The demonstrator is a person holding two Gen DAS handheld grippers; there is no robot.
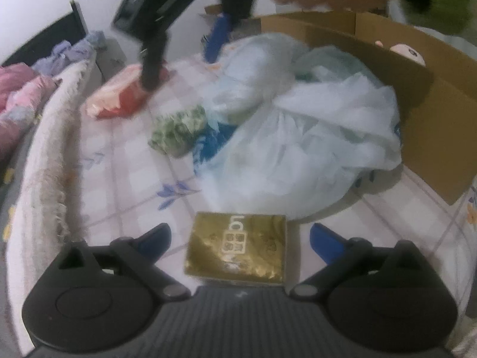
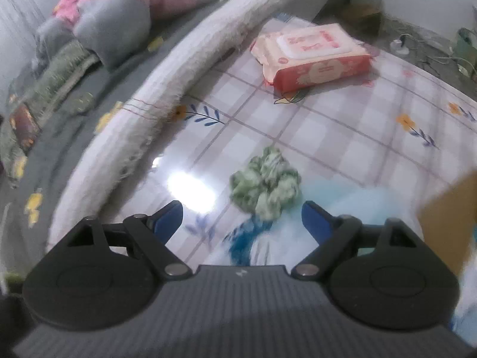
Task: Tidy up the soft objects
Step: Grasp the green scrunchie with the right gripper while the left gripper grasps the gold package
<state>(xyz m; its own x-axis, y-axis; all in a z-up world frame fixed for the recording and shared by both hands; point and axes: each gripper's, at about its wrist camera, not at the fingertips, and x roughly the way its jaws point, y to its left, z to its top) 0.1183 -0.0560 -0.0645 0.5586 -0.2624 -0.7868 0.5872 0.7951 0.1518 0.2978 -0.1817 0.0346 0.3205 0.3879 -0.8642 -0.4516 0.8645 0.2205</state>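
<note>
We judge the gold packet (image 1: pixel 237 249) to be light and squashy, a foil-wrapped soft pack with a slick skin that could slide under the pads; we would take it across its short sides, squeezing gently so the wrap does not crumple. It lies flat on the checked tabletop (image 1: pixel 125 179), right between the spread fingers of our left gripper (image 1: pixel 238 238), close under the camera, and neither pad touches it. That gripper is released, holding nothing.

The green scrunchie (image 2: pixel 265 186) looks feather-light and floppy, so we would pinch it through its bunched middle. It sits just ahead of our right gripper (image 2: pixel 242 219), slightly toward the right finger, touching the plastic bag (image 1: pixel 298 137). The right gripper is also spread and empty.
</note>
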